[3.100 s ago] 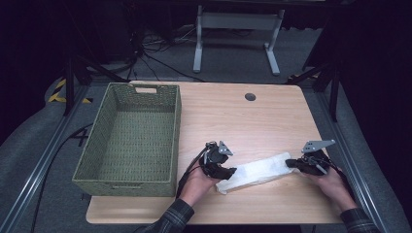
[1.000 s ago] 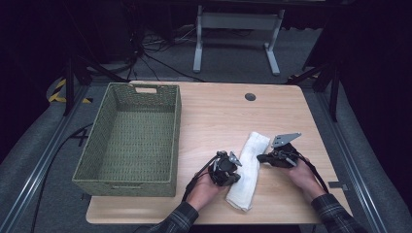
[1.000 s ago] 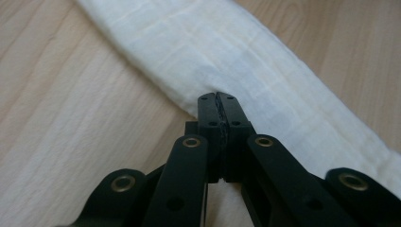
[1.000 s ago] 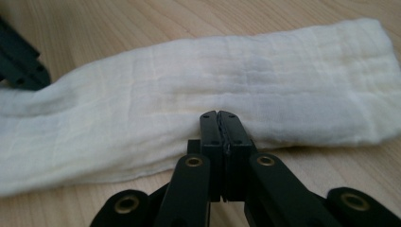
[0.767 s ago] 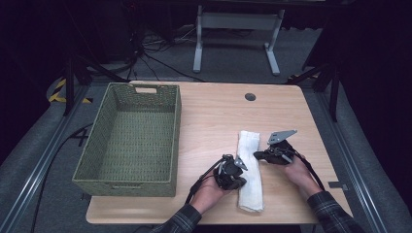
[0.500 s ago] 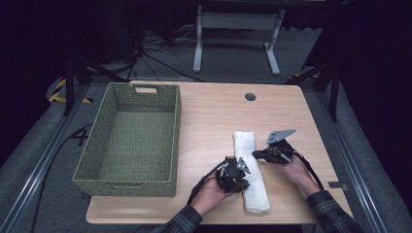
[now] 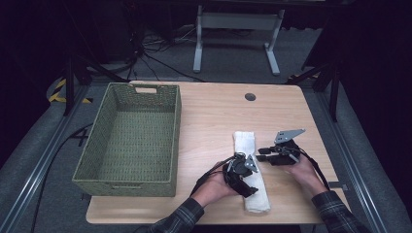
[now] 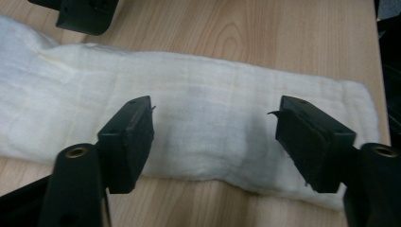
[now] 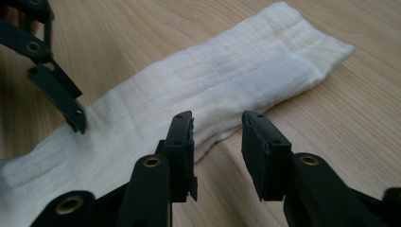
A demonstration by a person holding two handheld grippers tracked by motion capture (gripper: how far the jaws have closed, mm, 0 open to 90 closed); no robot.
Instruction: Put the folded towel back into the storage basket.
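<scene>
A white cloth [image 7: 250,174], folded into a long narrow strip, lies flat on the wooden table [image 7: 214,111] and runs from front to back. My left gripper [image 7: 248,188] hovers over its near half. In the left gripper view the left gripper [image 8: 215,106] has just been opening; its jaws stand wide apart above the cloth [image 8: 203,113], clear of it. My right gripper [image 7: 261,154] sits at the strip's right edge. It has just been opening too: the right gripper [image 9: 218,118] shows a narrow gap over the edge of the cloth [image 9: 227,75], pads not pressing.
A green woven basket [image 7: 121,183] stands empty on the left half of the table. A small round hole [image 7: 250,96] sits near the far edge. Each hand is close to the other across the strip. The table's front edge runs just below the cloth's near end.
The cloth, first stretched slantwise between both grippers, has been swung round and laid lengthwise. Both grippers, shut on it earlier, have let go and opened.
</scene>
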